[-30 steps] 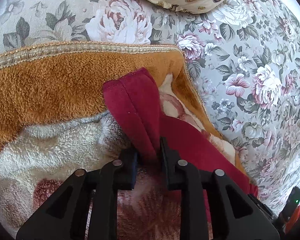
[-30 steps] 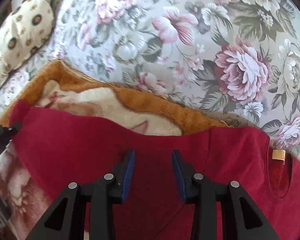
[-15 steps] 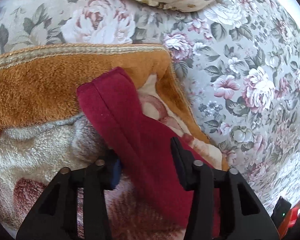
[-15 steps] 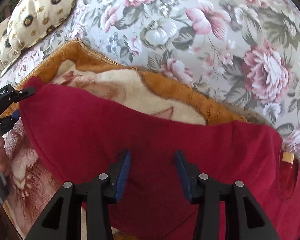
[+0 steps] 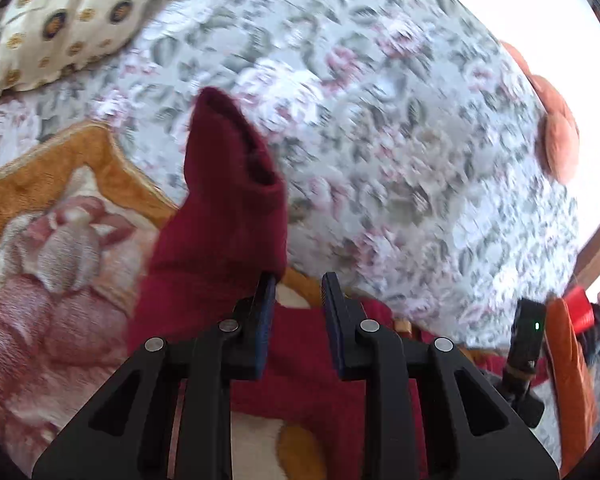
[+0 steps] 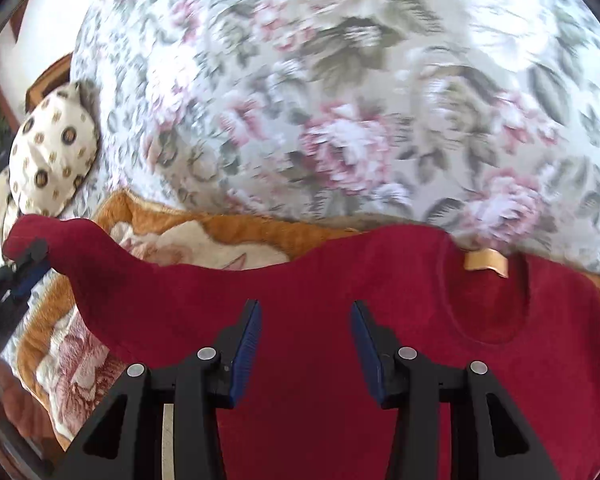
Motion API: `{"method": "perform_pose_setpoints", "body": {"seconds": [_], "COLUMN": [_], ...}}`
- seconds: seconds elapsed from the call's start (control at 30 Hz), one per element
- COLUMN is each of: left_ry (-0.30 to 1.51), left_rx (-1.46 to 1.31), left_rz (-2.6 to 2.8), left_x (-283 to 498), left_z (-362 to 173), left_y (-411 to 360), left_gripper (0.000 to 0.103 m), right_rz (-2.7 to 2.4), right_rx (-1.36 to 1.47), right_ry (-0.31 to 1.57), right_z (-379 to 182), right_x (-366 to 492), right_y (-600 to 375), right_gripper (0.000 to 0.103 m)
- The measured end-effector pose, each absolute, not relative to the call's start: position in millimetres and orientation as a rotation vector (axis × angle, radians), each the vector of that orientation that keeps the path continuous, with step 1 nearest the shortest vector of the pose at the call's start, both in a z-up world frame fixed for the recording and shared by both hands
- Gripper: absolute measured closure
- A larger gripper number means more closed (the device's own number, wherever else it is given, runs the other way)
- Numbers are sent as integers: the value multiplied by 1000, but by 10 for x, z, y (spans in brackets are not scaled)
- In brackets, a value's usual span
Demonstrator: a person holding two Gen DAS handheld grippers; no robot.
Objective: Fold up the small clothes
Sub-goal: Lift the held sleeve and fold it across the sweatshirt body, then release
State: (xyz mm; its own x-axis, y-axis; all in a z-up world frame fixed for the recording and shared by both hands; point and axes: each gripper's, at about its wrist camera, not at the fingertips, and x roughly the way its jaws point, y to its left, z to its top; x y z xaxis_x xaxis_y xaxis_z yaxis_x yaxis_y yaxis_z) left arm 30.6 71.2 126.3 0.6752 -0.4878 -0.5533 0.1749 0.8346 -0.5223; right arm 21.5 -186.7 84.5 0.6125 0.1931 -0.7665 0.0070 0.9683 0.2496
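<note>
- Lying spread across an orange-bordered fleece blanket point(image 6: 236, 226) on a floral bedspread point(image 6: 340, 100): a dark red shirt point(image 6: 320, 380), round neckline and tan neck label point(image 6: 485, 261) to the right in the right wrist view.
- Standing up in a rumpled peak just left of the left gripper point(image 5: 296, 280): the shirt's sleeve point(image 5: 228, 208), its cuff opening uppermost, draped against the outer side of the left-hand finger point(image 5: 265, 300).
- Left gripper's jaws parted, nothing pinched between the blue pads, only red cloth and blanket below.
- Hovering over the shirt's chest: right gripper point(image 6: 305, 308), jaws spread wide, empty.
- Resting at the bedspread's far left: cream patterned pillow point(image 6: 52, 156).
- Blurred by motion, both views.
</note>
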Motion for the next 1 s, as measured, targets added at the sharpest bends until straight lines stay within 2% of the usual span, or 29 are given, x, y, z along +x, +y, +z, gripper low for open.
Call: {"method": "perform_pose_setpoints", "body": {"seconds": [0.23, 0.33, 0.43, 0.5, 0.57, 0.6, 1.0], "left_ry": [990, 1106, 1041, 986, 932, 909, 829], "left_rx": [-324, -265, -285, -297, -327, -343, -523], "left_rz": [-572, -578, -569, -529, -441, -381, -55], "left_x": [222, 191, 30, -72, -137, -148, 166], "left_z": [619, 456, 691, 857, 954, 970, 699], "left_y": [-630, -818, -624, -398, -129, -3, 925], "left_gripper": [80, 80, 80, 73, 45, 43, 43], "right_rz": [11, 40, 94, 134, 198, 231, 389], "right_rx": [359, 451, 480, 474, 492, 511, 702], "right_ry": [897, 913, 906, 905, 912, 917, 1030], "right_z": [779, 709, 710, 712, 712, 704, 287], "right_x": [-26, -74, -95, -64, 12, 81, 891], "right_y": [-2526, -2694, -2669, -2569, -2436, -2363, -1406], "right_gripper": [59, 55, 52, 50, 49, 49, 46]}}
